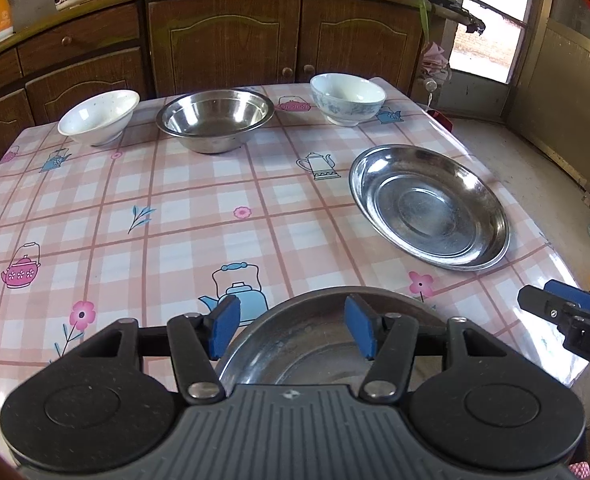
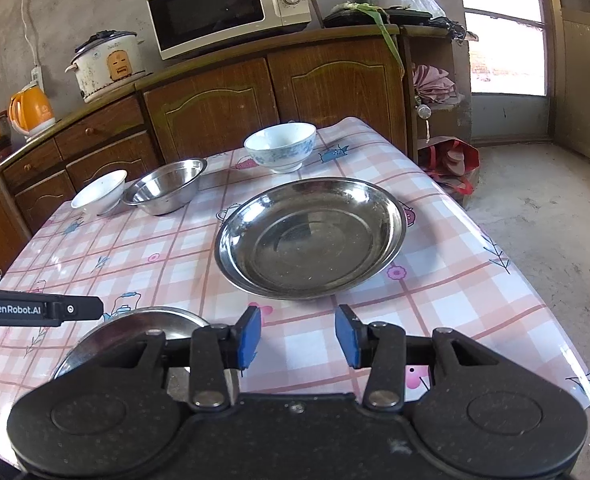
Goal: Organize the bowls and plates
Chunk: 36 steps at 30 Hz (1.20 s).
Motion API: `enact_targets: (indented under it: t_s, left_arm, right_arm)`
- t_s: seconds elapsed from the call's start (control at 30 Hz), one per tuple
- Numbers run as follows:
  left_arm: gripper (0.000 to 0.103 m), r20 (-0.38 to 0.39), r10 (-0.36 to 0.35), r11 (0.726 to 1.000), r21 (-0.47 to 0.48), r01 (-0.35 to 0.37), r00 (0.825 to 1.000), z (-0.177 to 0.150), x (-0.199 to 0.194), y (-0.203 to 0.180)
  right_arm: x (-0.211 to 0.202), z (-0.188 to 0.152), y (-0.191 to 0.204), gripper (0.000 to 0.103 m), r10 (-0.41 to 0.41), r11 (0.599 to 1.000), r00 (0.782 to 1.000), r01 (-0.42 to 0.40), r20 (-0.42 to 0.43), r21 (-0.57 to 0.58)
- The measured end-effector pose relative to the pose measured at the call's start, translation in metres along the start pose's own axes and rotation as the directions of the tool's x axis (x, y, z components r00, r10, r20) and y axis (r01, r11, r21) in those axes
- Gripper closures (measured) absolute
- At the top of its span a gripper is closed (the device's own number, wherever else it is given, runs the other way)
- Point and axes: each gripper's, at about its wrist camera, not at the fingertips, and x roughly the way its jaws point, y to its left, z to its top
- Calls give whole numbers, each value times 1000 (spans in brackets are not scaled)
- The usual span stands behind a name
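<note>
From the left wrist, the left gripper [image 1: 293, 326] hangs wide open and empty over a near steel plate [image 1: 315, 344] at the table's near edge, bare tablecloth [image 1: 175, 208] stretching to the far white bowl [image 1: 99, 116], steel bowl [image 1: 215, 118] and patterned bowl [image 1: 347, 98], while from the right wrist the right gripper [image 2: 299, 336], likewise agape and empty, faces a large steel plate [image 2: 311, 236] near the right edge.

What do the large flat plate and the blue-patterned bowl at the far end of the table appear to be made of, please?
The large plate looks like polished stainless steel: grey, mirror-like, with reflections across its rim. The blue-patterned bowl looks like glazed ceramic or porcelain: opaque white, glossy, with a printed pattern; melamine cannot be ruled out.
</note>
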Motion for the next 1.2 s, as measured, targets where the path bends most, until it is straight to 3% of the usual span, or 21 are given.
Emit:
enact_targets:
  t_s: [0.77,1.2]
  left_arm:
    - [42,-28,-14,998,63,15,1000,36,29,-38]
    - [42,-33,-14,998,56,16,999,59,49,-48]
  right_arm:
    - [15,23,-56,49,-40,995,998,36,44,92]
    - [25,44,-74,47,-57,995,997,53,56,82]
